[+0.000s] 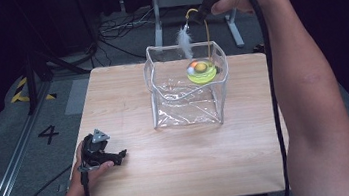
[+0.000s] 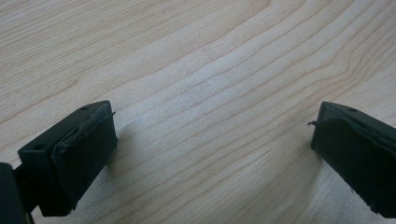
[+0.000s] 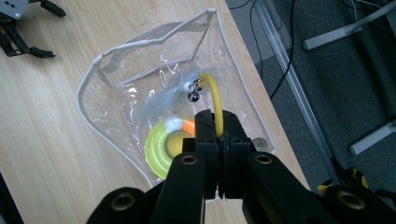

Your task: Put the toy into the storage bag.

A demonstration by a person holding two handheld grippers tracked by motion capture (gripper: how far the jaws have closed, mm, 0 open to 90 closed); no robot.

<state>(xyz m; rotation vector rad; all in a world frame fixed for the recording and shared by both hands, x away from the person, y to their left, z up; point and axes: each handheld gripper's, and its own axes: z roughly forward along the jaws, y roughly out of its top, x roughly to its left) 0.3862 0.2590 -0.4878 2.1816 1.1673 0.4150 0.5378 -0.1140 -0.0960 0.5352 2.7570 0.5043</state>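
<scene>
While the wooden worktop carries it near its far edge, a clear plastic bag with white piping stands open-mouthed. Inside it, towards the far right corner, lies a yellow-green ring toy with orange and white balls in its middle. The right gripper is held above the bag, jaws clenched on a curved yellow wire from which a white feather dangles. The left gripper rests on the worktop's near left, jaws spread wide apart.
</scene>
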